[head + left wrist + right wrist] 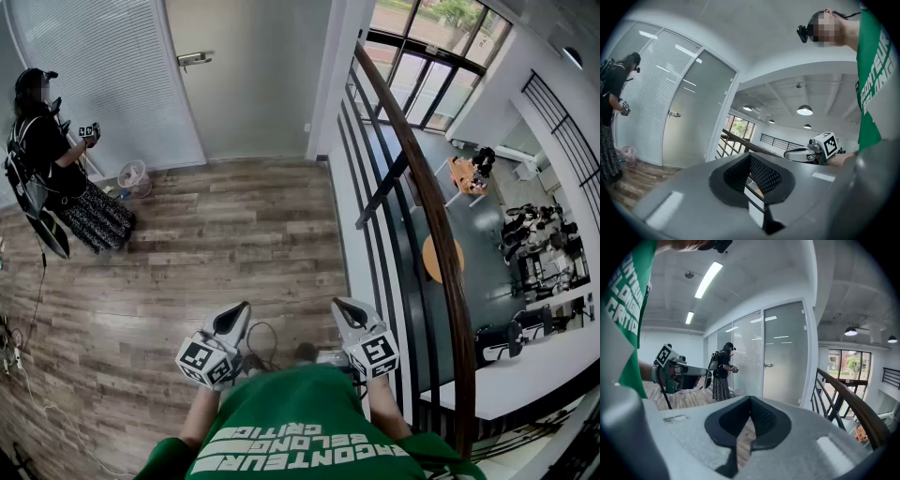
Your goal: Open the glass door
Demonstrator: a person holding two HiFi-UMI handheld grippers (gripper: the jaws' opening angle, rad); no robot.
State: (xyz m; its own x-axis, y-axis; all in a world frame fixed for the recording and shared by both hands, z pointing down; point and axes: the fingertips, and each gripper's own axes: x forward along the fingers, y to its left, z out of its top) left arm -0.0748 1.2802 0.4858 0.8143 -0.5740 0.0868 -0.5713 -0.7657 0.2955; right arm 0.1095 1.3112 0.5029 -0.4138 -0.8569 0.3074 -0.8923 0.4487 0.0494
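Held close to the green shirt (pixel 300 427), the left gripper (pixel 234 317) and right gripper (pixel 350 312) each have jaws pressed together, pinching nothing. Well beyond them, across the wood floor (pixel 234 234), stands the glass door (pixel 253 75), closed, with a person (pixel 47 159) to its left.

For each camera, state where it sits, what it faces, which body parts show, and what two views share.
Head view: on the head, steeply down at wooden floor, glass door ahead; green shirt, left tongs, right tongs show.
Left gripper view: on left tongs, tilted up toward door; shirt at right.
Right gripper view: on right tongs, facing door; shirt at left.
Shared: gripper views both show door handle.
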